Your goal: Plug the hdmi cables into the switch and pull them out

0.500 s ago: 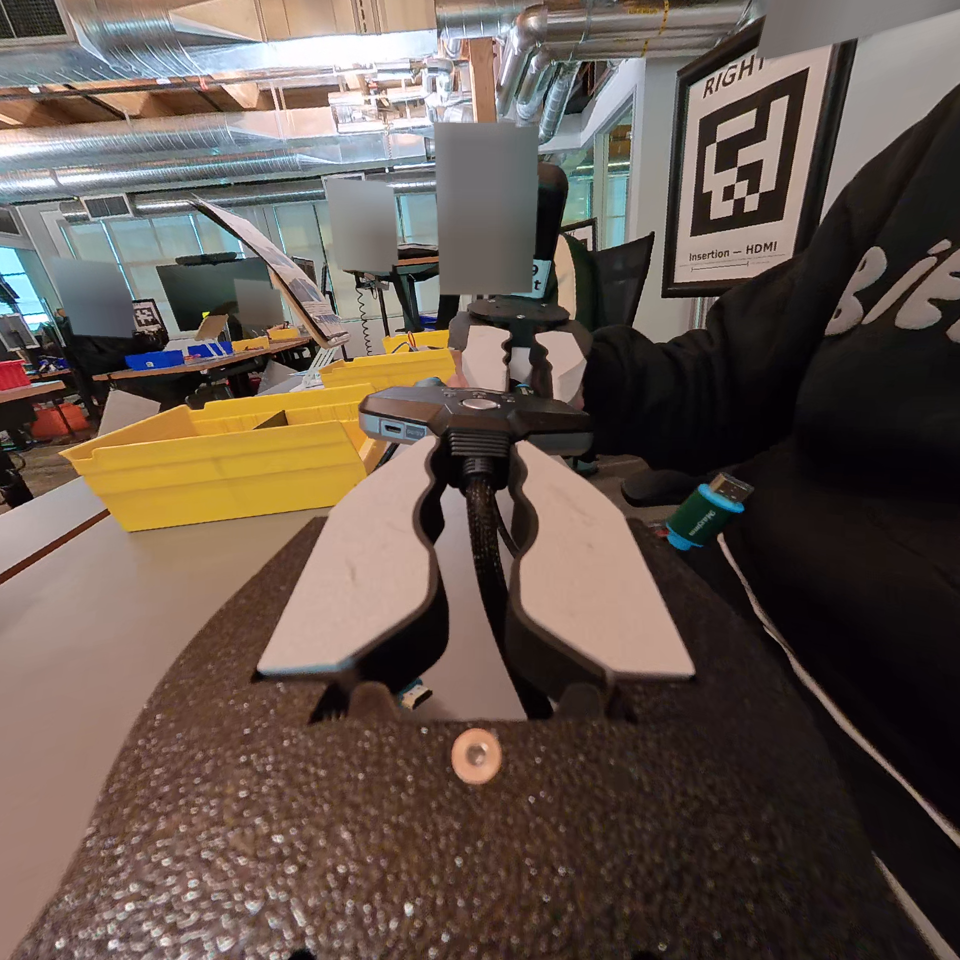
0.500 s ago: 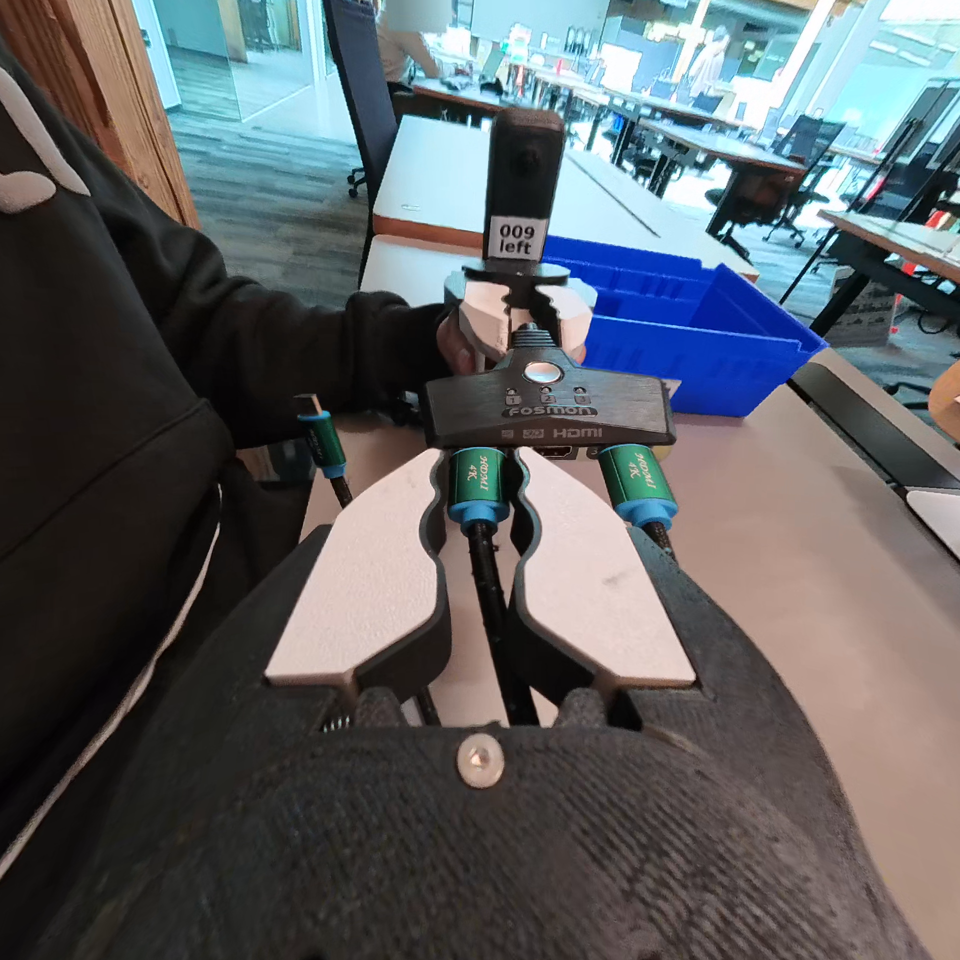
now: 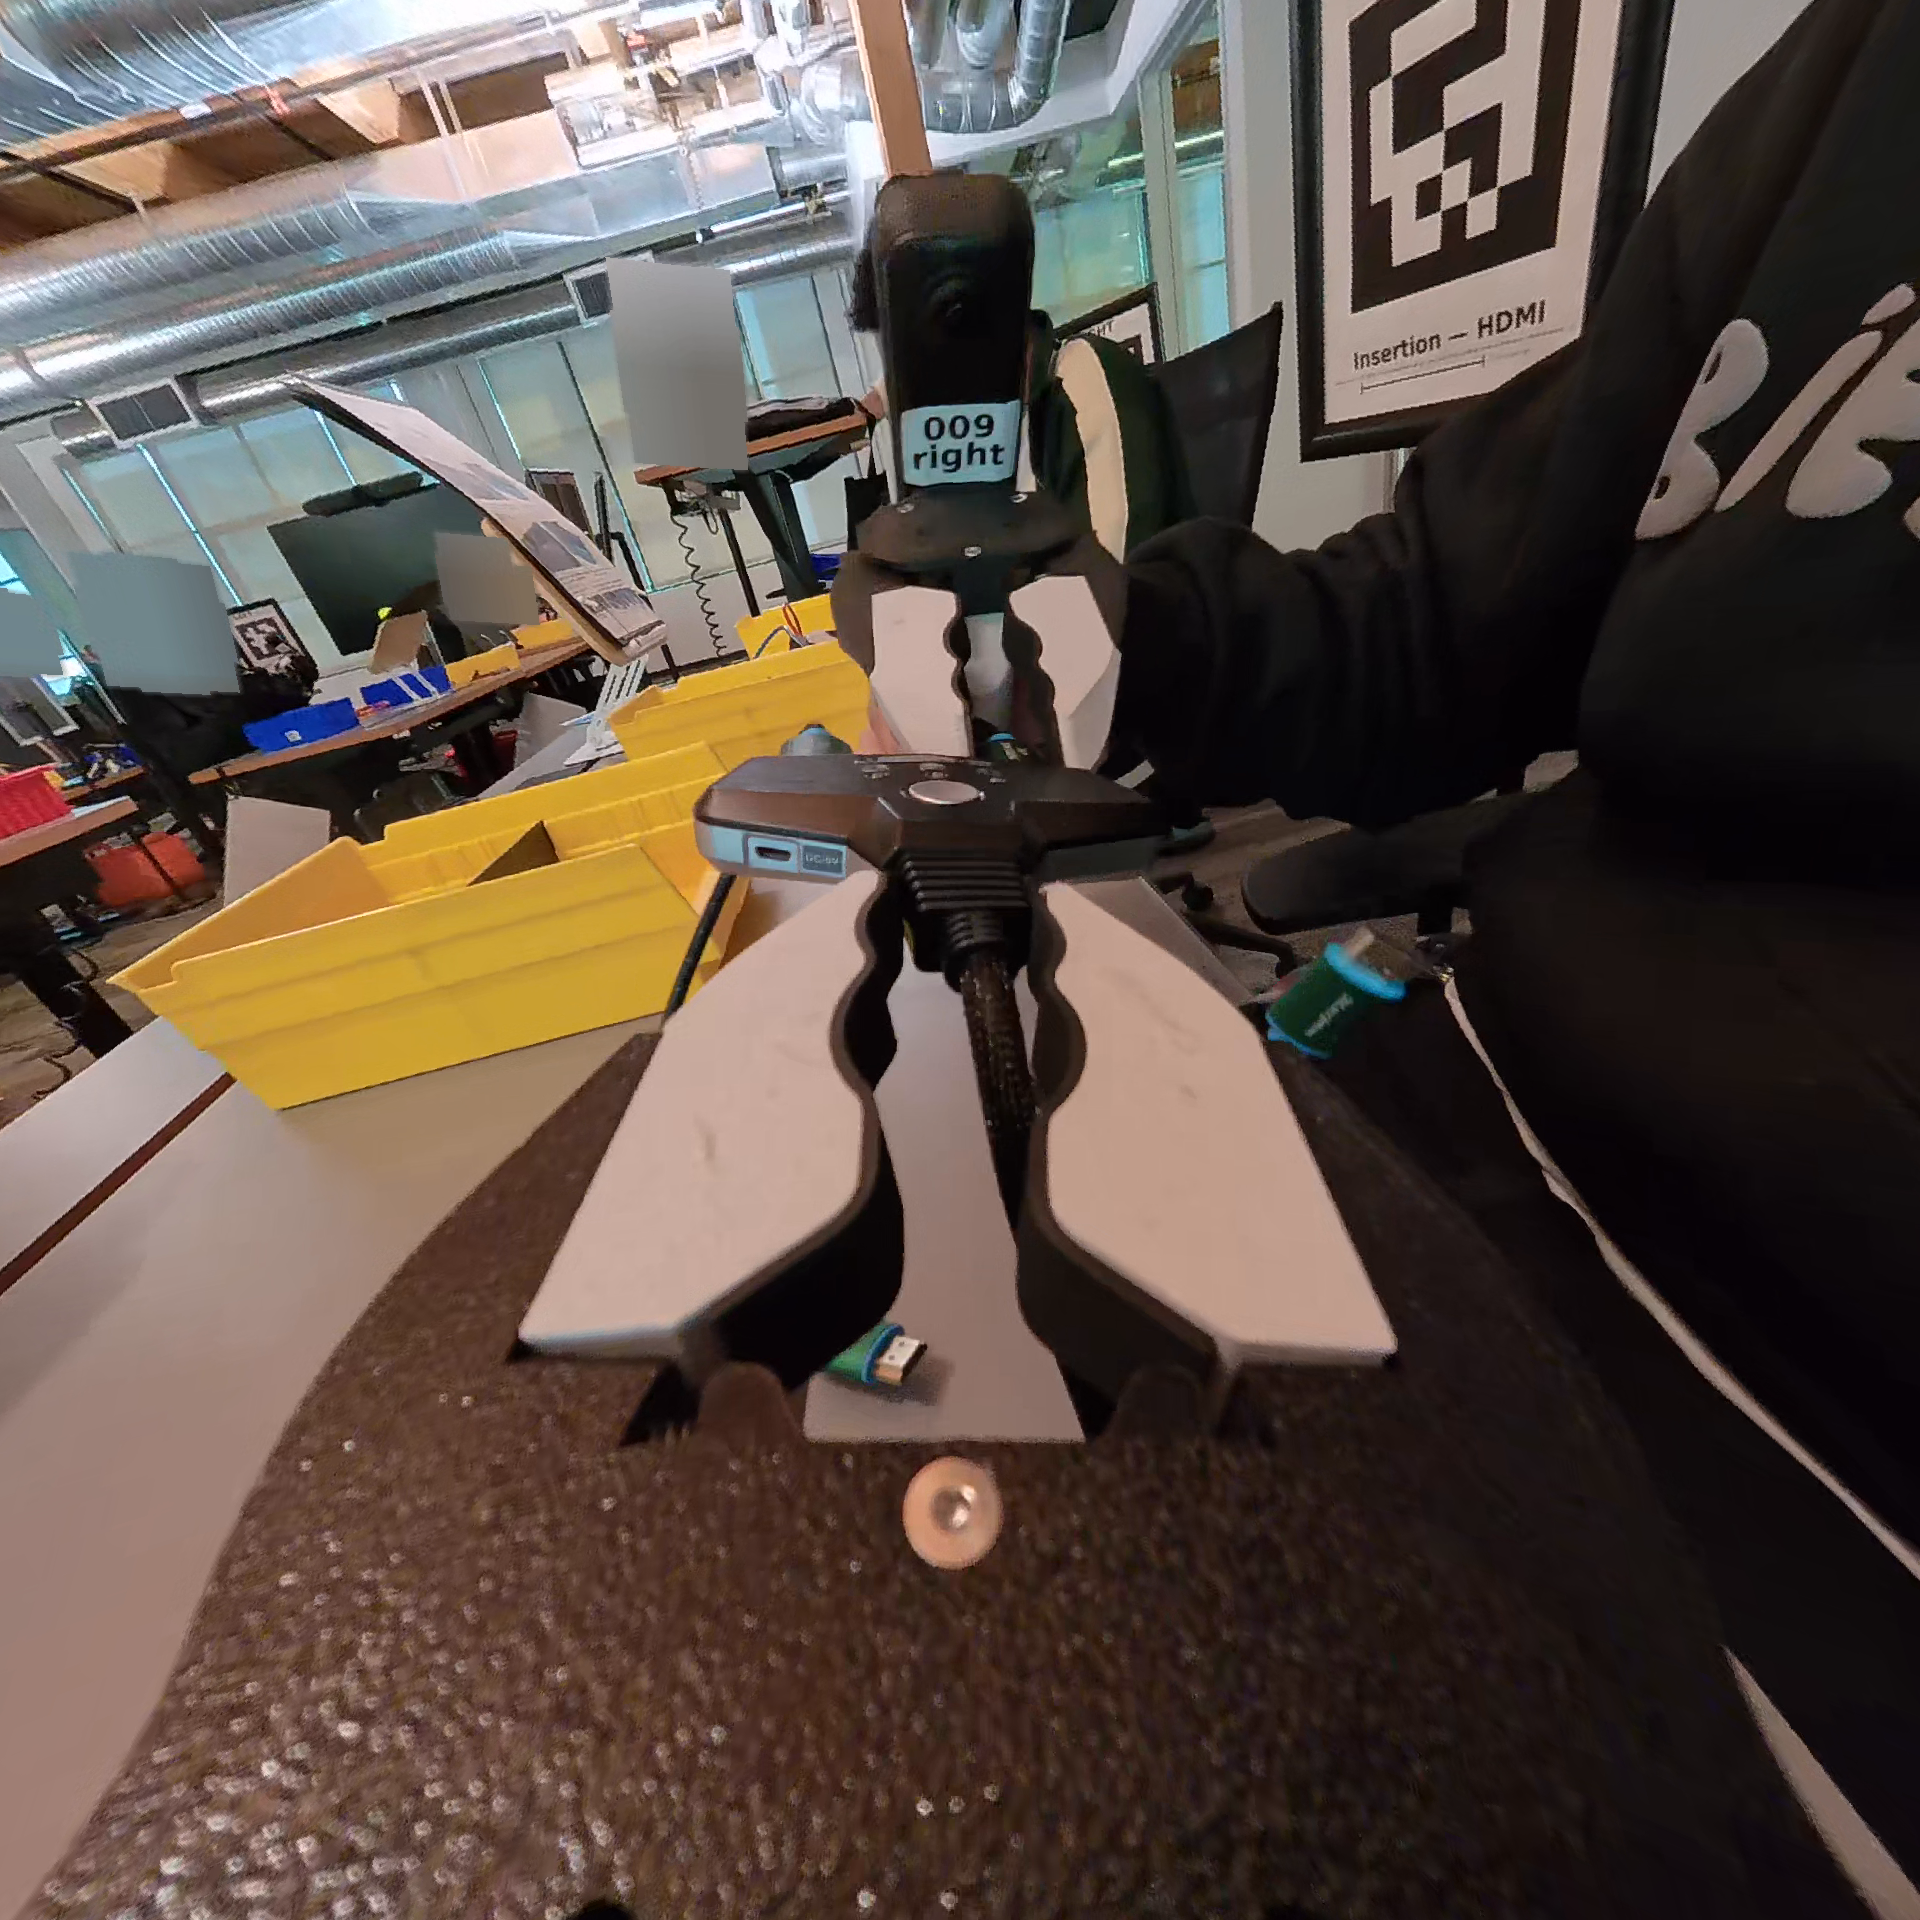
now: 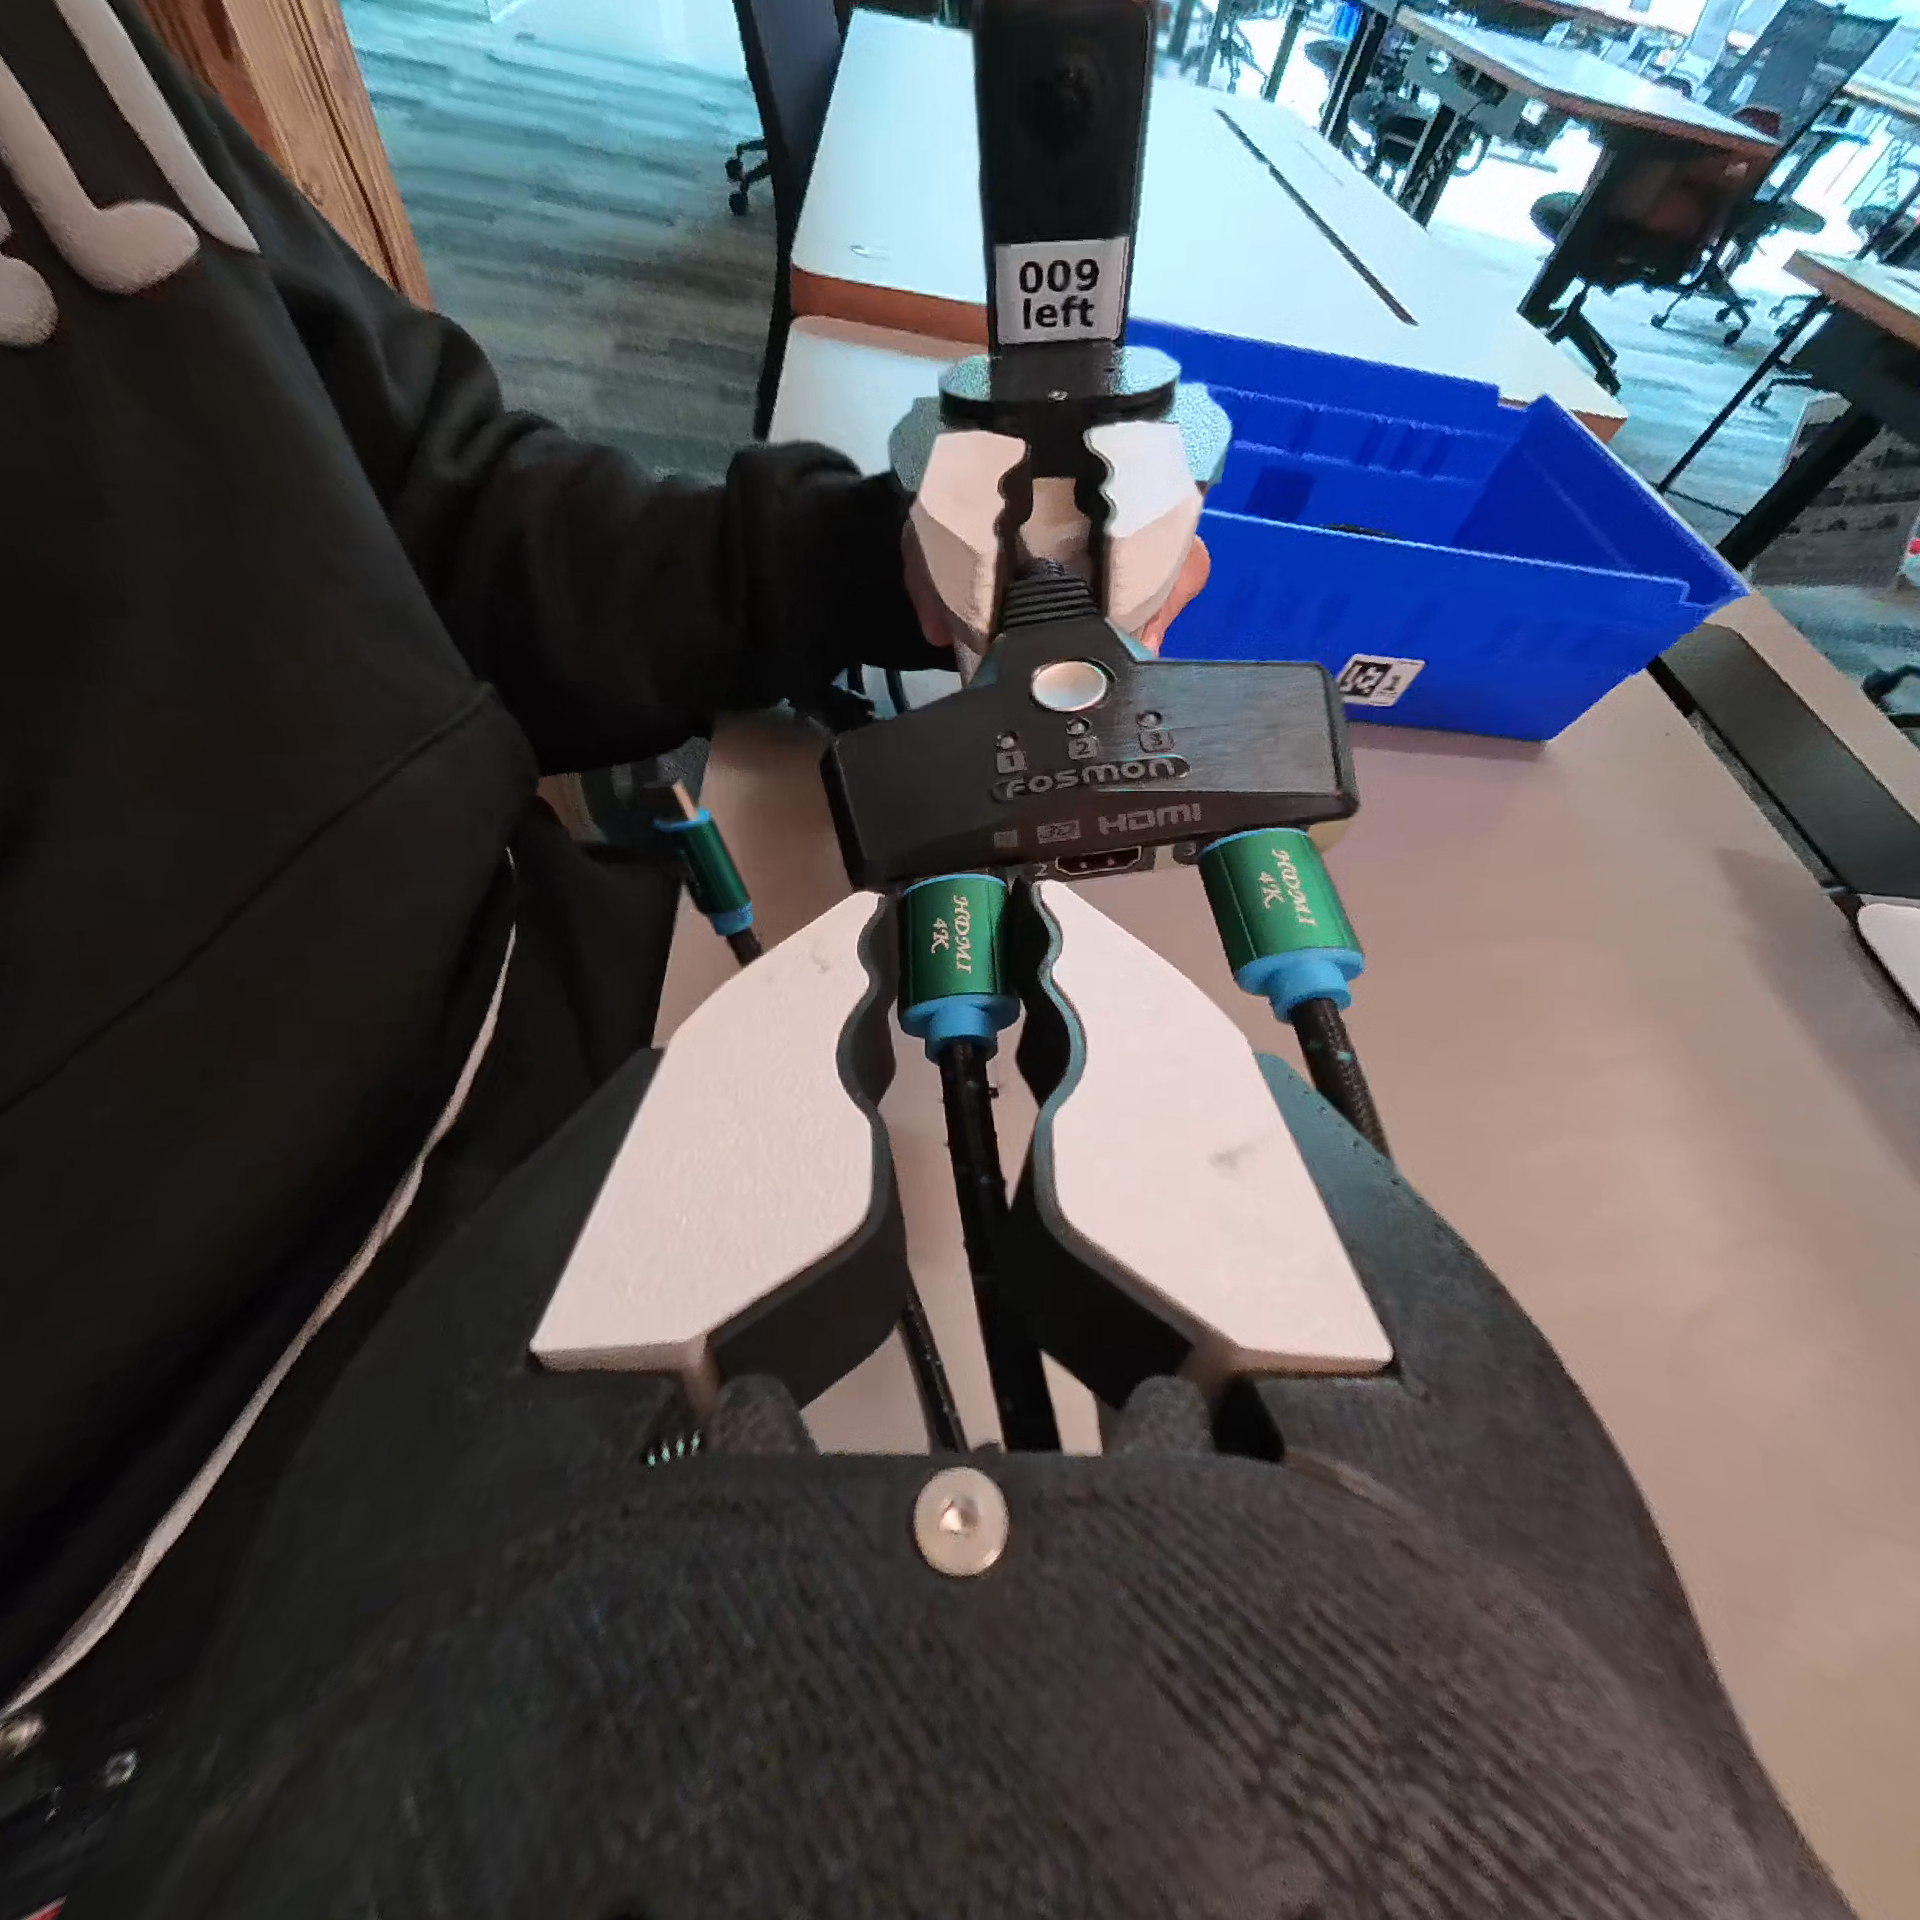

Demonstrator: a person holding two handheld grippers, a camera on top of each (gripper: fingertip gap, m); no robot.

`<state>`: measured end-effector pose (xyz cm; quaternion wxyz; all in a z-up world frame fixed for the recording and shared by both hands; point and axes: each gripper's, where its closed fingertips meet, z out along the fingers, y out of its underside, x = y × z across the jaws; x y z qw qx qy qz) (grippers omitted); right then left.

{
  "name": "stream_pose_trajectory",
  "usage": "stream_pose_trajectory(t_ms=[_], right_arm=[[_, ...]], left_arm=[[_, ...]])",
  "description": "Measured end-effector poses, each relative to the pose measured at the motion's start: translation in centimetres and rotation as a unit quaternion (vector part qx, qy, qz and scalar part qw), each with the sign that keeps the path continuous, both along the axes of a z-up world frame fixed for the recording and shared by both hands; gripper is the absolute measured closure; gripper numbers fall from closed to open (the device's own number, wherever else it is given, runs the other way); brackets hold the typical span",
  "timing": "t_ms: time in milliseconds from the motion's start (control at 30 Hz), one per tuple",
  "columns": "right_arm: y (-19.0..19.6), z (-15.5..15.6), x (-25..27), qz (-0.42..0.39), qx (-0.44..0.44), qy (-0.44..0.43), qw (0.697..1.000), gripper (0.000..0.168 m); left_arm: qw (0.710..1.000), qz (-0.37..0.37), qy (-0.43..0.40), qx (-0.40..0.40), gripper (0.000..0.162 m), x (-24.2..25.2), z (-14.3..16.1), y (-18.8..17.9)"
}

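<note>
The black HDMI switch [image 3: 935, 805] is held in the air between the two grippers. My left gripper [image 3: 961, 904] is shut on the ribbed collar of the switch's braided cable [image 3: 997, 1049]. My right gripper [image 4: 951, 920] is shut on a green HDMI plug [image 4: 951, 956] that sits in the switch's [image 4: 1091, 769] left port. A second green plug [image 4: 1278, 914] sits in the right port. The middle port [image 4: 1107, 860] is empty. A loose green plug [image 4: 707, 862] hangs by the person's side, also seen in the left wrist view [image 3: 1325, 1003]. Another loose plug [image 3: 883, 1361] lies on the table under my left gripper.
Yellow bins [image 3: 416, 966] stand on the grey table [image 3: 156, 1247] to the left in the left wrist view. A blue bin [image 4: 1455, 582] stands behind the switch in the right wrist view. The person's black sleeve [image 3: 1455, 623] and body fill the side nearest both grippers.
The switch has tilted a little and the left wrist view now looks lower and closer. Both grips are unchanged and both green plugs stay in their ports.
</note>
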<state>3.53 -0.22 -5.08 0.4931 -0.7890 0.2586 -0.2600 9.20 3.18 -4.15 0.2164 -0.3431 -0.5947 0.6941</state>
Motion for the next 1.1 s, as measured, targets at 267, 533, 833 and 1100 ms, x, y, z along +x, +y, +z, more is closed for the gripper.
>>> stream_pose_trajectory(t_ms=[267,533,833,1100], right_arm=[[-0.4,0.3,0.7,-0.013,0.033,-0.015,0.999,0.147],[0.0,0.1,0.7,0.0,0.014,-0.003,1.0,0.147],[-0.4,-0.3,1.5,-0.028,-0.009,-0.079,0.996,0.147],[-0.8,-0.3,1.4,-0.027,0.017,-0.063,0.998,0.146]], left_arm=[[0.999,0.031,0.015,0.022,0.141,0.5,0.8,-0.9],[0.998,0.035,0.032,0.044,0.139,0.4,0.5,-1.1],[0.999,0.043,0.015,0.019,0.14,1.2,-0.2,-1.3],[0.999,0.035,0.039,0.013,0.14,1.7,0.0,-1.0]])
